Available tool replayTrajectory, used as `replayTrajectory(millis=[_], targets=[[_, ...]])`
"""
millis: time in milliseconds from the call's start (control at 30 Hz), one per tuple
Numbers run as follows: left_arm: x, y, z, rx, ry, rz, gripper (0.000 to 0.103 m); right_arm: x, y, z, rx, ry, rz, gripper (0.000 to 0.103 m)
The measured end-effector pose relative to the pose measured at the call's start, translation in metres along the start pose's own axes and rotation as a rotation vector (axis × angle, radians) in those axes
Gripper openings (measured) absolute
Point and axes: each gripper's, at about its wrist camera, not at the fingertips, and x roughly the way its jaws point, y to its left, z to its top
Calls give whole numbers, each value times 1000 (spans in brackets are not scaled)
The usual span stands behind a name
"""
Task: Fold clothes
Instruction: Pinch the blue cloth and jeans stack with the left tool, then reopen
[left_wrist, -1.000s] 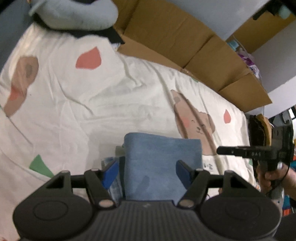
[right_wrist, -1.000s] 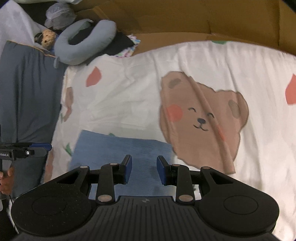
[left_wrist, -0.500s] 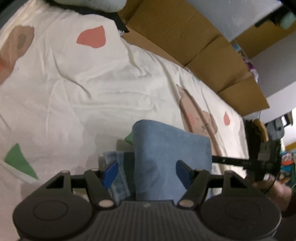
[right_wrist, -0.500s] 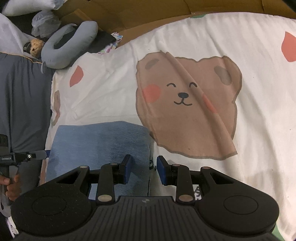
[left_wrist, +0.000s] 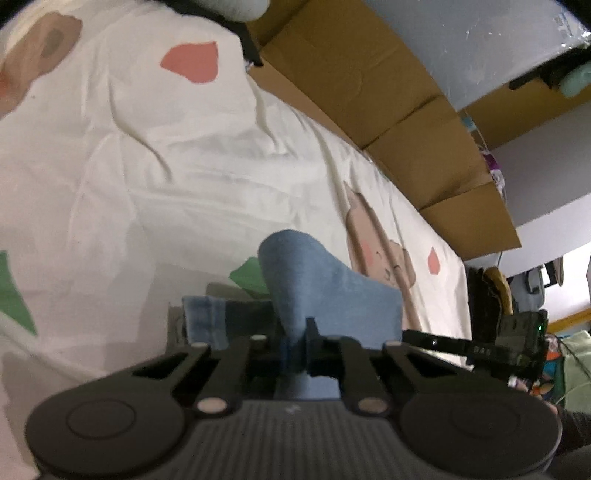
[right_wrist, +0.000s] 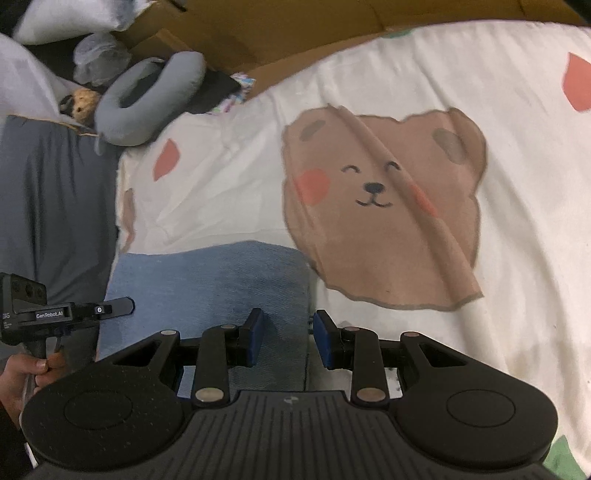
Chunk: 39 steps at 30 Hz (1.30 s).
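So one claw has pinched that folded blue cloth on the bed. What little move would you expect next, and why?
Probably the right gripper closes on its edge of the blue cloth. The left gripper, whose jaws have just been closing, is pinched on the cloth's other end, bunching it up, while the right's jaws stand open astride the right-hand edge. Both ends need holding before a lift.

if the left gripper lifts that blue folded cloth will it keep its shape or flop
Likely flop: the blue folded cloth already bunches where the left gripper has just closed on it. It looks soft and light, so unpinched layers may sag open. Slipping seems unlikely.
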Motion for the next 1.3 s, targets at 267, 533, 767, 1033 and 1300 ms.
replayTrajectory(millis=[267,533,767,1033,1300], targets=[[-23,4,-7,-18,-49,26,7,0,16,4,-76,-5,16,36],[-22,19,-6,-30,-87,65,7,8,38,5,-175,6,26,33],[3,39,-3,-43,-77,91,7,34,47,4,-283,38,-76,31],[2,43,-6,-51,-95,96,8,42,53,9,-331,41,-108,31],[-22,23,-11,0,-141,119,7,37,60,13,-354,-12,-84,31]])
